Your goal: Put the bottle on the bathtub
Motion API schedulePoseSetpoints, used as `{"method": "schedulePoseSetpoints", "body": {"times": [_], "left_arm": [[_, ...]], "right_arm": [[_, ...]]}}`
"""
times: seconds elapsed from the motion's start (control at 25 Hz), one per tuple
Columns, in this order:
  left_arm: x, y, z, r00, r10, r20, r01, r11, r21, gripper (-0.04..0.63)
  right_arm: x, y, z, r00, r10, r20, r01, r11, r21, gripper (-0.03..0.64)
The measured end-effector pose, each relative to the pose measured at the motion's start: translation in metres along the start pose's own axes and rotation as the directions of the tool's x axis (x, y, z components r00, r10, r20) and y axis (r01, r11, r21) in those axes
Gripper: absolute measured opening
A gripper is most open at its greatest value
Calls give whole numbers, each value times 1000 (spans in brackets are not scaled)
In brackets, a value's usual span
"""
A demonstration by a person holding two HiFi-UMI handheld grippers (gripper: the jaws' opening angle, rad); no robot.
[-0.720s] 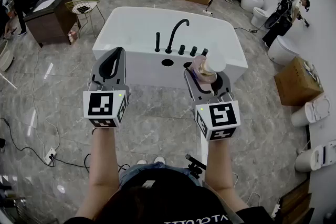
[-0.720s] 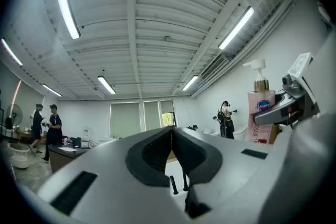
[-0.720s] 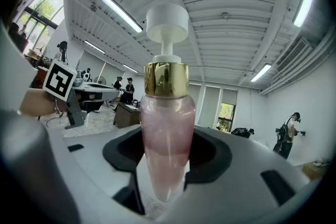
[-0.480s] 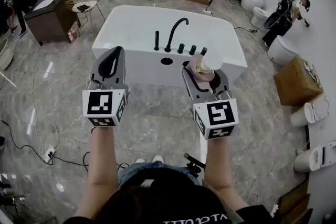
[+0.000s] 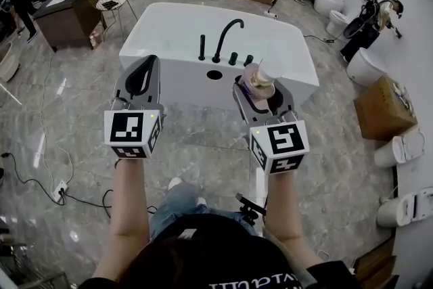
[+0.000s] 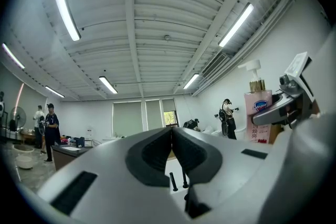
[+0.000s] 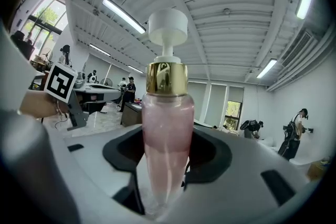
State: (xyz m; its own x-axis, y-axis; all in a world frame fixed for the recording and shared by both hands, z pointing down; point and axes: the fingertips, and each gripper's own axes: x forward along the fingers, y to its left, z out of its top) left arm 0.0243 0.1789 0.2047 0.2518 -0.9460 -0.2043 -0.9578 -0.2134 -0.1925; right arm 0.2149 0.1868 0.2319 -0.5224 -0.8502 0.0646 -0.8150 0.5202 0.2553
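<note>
**Bottle carried to the tub's near rim, not yet set down**

The pink pump bottle [image 7: 167, 123], with its gold collar and white pump head, stands upright between the jaws of the right gripper [image 5: 262, 97], which are clamped on its lower body. In the head view it sits right of centre, overlapping the near rim of the white bathtub [image 5: 169, 15], just right of the black faucet [image 5: 226, 37] and its row of knobs. Whether its base touches the rim cannot be told; it looks to be held in the air in front of the tub.

The left gripper [image 5: 141, 71] is held level with it at centre left, jaws together and empty, taking no part.

The step in hand looks like the carry toward the tub. The next move calls for reaching forward over the flat rim, clear of the faucet fittings, lowering the bottle until its base sits flat, and only then easing the jaws apart so the tall, narrow bottle does not tip.
</note>
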Motion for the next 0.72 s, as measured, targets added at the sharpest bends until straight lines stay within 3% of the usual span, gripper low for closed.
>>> {"method": "schedulePoseSetpoints", "body": {"times": [0.36, 0.72], "left_arm": [[15, 12, -14, 1000, 3, -1, -3, 1000, -4, 12], [78, 50, -46, 1000, -23, -5, 23, 999, -23, 12]], "right_arm": [[23, 8, -1, 1000, 17, 14, -17, 1000, -6, 229], [92, -9, -11, 1000, -17, 3, 17, 1000, 25, 229]]}}
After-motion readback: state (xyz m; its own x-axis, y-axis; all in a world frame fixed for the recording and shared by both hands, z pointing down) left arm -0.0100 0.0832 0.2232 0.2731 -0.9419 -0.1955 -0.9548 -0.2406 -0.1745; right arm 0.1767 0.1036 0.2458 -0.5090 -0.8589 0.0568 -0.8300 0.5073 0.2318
